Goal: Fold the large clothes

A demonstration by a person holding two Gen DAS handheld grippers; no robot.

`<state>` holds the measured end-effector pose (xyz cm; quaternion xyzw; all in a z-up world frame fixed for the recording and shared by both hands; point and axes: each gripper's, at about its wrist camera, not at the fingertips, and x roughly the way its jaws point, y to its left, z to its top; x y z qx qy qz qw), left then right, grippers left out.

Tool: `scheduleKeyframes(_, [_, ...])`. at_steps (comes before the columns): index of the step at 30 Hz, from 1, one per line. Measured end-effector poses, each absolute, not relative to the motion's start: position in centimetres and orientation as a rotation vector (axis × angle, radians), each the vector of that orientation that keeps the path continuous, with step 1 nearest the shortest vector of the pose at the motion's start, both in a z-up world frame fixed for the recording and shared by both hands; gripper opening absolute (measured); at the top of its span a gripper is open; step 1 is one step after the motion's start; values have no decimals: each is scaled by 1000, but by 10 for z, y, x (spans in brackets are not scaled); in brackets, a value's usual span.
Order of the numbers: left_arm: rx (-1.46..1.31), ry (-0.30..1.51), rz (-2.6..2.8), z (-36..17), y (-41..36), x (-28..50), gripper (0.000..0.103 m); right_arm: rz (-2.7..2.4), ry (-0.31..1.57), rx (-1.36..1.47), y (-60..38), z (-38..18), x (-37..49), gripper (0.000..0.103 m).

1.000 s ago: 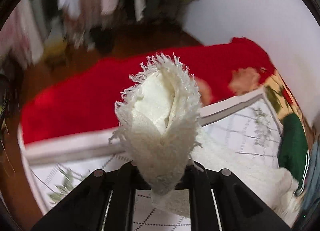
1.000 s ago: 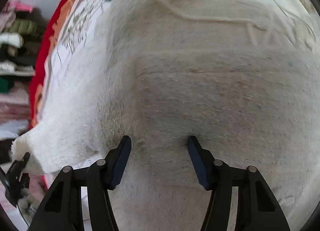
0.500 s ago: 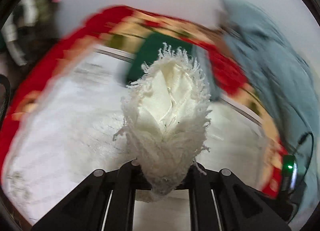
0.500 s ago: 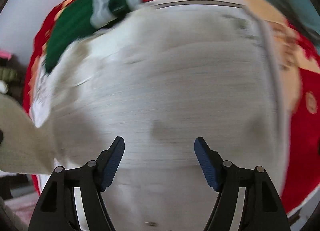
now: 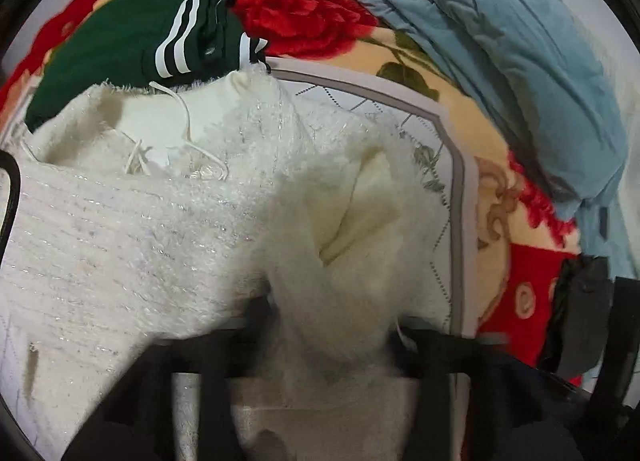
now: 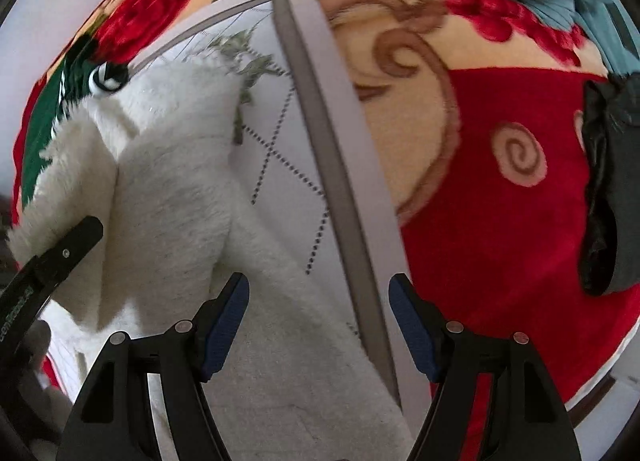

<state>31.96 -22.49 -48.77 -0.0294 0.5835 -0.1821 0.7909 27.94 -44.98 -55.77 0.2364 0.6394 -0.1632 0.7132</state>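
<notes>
On the bed, a red floral blanket [image 6: 500, 221] covers the surface, with a white quilted mat [image 5: 444, 197] with a grey border laid over it. A blue-grey garment [image 5: 500, 41] lies bunched along the far edge of the blanket, well apart from the mat's centre. The white fuzzy sweater [image 5: 140, 229] is spread across most of the mat, its drawstrings loose near its far end. A dark green garment [image 5: 108, 53] with white stripes lies at the far edge of the mat, touching the sweater's far end. A dark cloth item [image 6: 608, 189] rests at the near right edge of the blanket.

The left gripper [image 5: 332, 325] is clamped on a bunched fold of the sweater, which rises between its fingers and hides their tips. The right gripper [image 6: 318, 325] stands wide apart and holds nothing; it hangs over the sweater's edge and the mat's grey border.
</notes>
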Motion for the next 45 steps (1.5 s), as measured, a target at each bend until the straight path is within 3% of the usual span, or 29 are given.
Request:
scheduleKeyframes(1, [-85, 1242, -404, -479, -215, 321, 97, -364, 1408, 545, -457, -555, 277, 74])
scheduleKeyframes(9, [-128, 1177, -166, -438, -92, 318, 98, -280, 1302, 771, -454, -525, 282, 74])
scheduleKeyframes(15, [-48, 1248, 189, -477, 26, 313, 97, -63, 1367, 762, -399, -554, 337, 72])
scheduleKeyframes(16, [-39, 1262, 235, -488, 41, 310, 97, -49, 1407, 713, -386, -566, 348, 44])
scheduleKeyframes(17, [-32, 1275, 257, -496, 49, 308, 97, -33, 1438, 681, -376, -571, 350, 6])
scheduleKeyframes(21, [-1, 1302, 281, -514, 70, 298, 97, -137, 1395, 522, -369, -557, 363, 7])
scheduleKeyframes(25, [84, 1354, 238, -540, 59, 297, 98, -116, 1464, 581, -385, -566, 367, 8])
scheduleKeyframes(27, [130, 1374, 233, -551, 54, 299, 98, -86, 1476, 577, -383, -560, 362, 19])
scheduleKeyframes(29, [180, 1377, 243, -563, 53, 310, 98, -118, 1468, 490, -386, -544, 345, 57])
scheduleKeyframes(30, [184, 1372, 241, -565, 53, 314, 98, -140, 1459, 456, -389, -539, 338, 63])
scheduleKeyframes(37, [248, 1321, 200, -572, 50, 324, 99, -214, 1604, 211, -406, -574, 301, 65])
scheduleKeyframes(40, [230, 1298, 170, -571, 50, 325, 91, -142, 1615, 178, -394, -600, 305, 64])
scheduleKeyframes(42, [137, 1306, 101, -570, 57, 328, 44, -115, 1596, 189, -384, -611, 311, 52])
scheduleKeyframes(43, [102, 1311, 63, -568, 56, 329, 35, -113, 1587, 183, -381, -612, 314, 44])
scheduleKeyframes(44, [110, 1311, 58, -567, 54, 329, 28, -98, 1577, 193, -376, -611, 318, 27])
scheduleKeyframes(45, [133, 1304, 61, -566, 51, 330, 25, -85, 1578, 217, -373, -611, 320, 21])
